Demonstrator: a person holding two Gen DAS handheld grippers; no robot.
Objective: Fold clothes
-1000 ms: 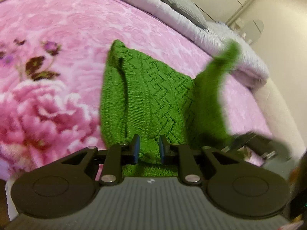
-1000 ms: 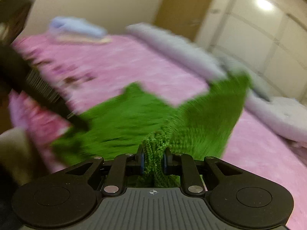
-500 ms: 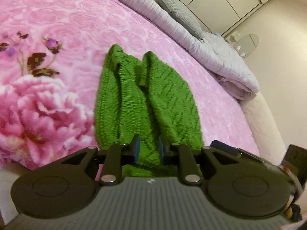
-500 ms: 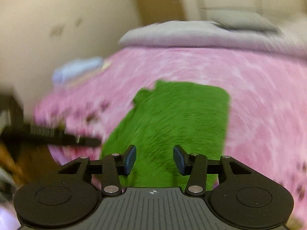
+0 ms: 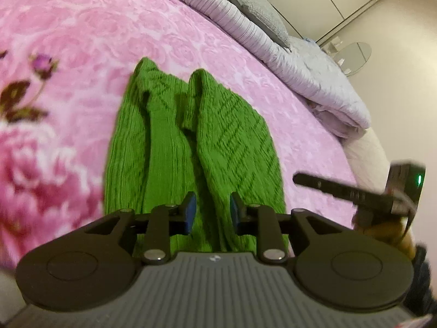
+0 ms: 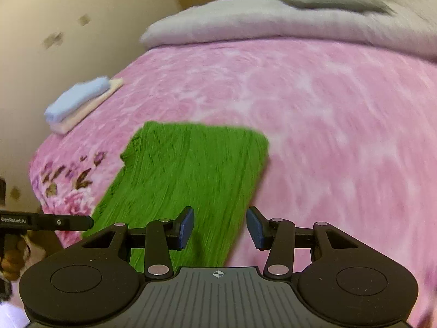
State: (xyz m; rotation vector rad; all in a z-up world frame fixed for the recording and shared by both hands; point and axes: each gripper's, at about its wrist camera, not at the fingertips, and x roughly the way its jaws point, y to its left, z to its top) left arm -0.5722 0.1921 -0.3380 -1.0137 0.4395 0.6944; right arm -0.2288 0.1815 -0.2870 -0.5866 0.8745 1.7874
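Observation:
A green knit sweater (image 5: 191,147) lies on the pink floral blanket (image 5: 82,41), both sides folded in toward the middle in two long flaps. My left gripper (image 5: 211,213) sits low at the near hem. Its jaws are opening, with the hem lying between the pads, which no longer press it. From the right wrist view the sweater (image 6: 185,177) is a blurred green rectangle. My right gripper (image 6: 220,228) hovers open over its near right edge with nothing between the fingers. Each gripper shows in the other's view: the right gripper (image 5: 297,177) at the right, the left gripper (image 6: 90,222) at the left.
A folded blue and cream cloth stack (image 6: 79,101) sits near the bed's far left edge. A grey quilt (image 5: 286,54) and pillow (image 5: 254,8) line the head of the bed. A round glass table (image 5: 355,57) stands beyond by the wall.
The right gripper let go of the sweater's right side, which now lies folded over the body, then swung back and rolled. The left jaws have widened off the hem.

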